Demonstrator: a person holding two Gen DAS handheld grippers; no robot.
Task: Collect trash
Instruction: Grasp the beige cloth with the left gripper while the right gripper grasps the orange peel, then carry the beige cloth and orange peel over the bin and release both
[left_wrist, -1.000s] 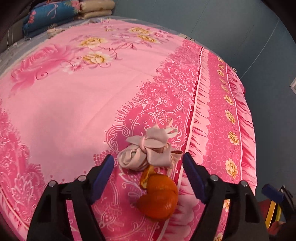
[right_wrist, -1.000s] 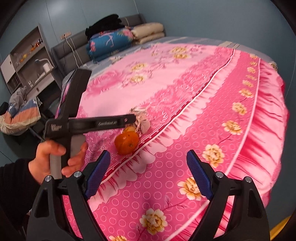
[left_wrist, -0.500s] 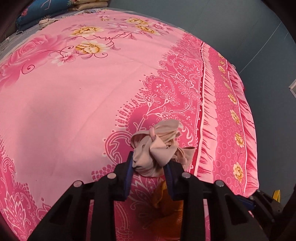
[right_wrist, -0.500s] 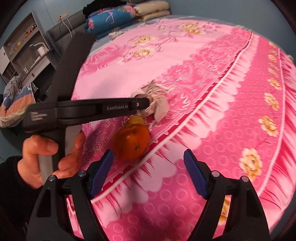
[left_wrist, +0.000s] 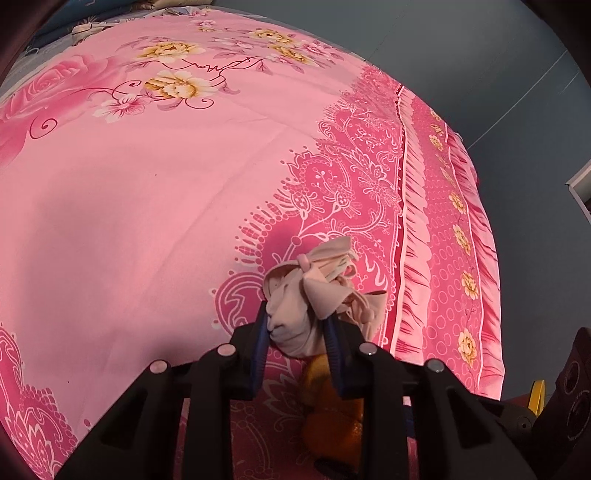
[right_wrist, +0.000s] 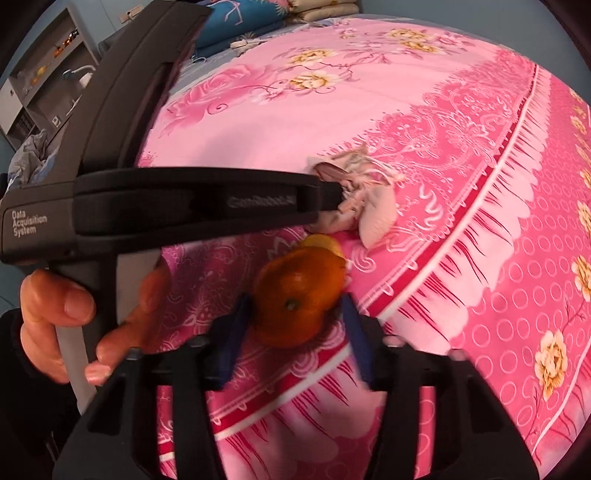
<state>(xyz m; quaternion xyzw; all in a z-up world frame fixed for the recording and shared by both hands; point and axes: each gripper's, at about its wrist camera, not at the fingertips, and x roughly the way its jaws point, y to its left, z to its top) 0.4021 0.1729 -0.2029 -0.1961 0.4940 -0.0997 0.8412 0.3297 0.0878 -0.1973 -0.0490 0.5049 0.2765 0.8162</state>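
Your left gripper (left_wrist: 297, 339) has its jaws clamped on the crumpled beige wrapper (left_wrist: 306, 295), blue pads pressing it from both sides; the jaws have just been closing on it. The wrapper sits on the pink floral bedspread (left_wrist: 147, 221), in the darker ornamented band near the bed's edge. Just below it, behind the left gripper's frame, lies the orange peel (left_wrist: 328, 417), close against the wrapper.

In the right wrist view, your right gripper (right_wrist: 295, 332) has the orange peel (right_wrist: 299, 295) between its jaws, which have just been closing. The left pad looks to be touching the peel; the right pad is blurred, so I cannot tell if it presses yet. The peel rests on the bedspread (right_wrist: 480, 258), stem end facing the camera. Your left hand (right_wrist: 74, 321) grips the left gripper's handle, a dark sleeve behind it. Folded bedding (right_wrist: 258, 18) is stacked at the head of the bed.
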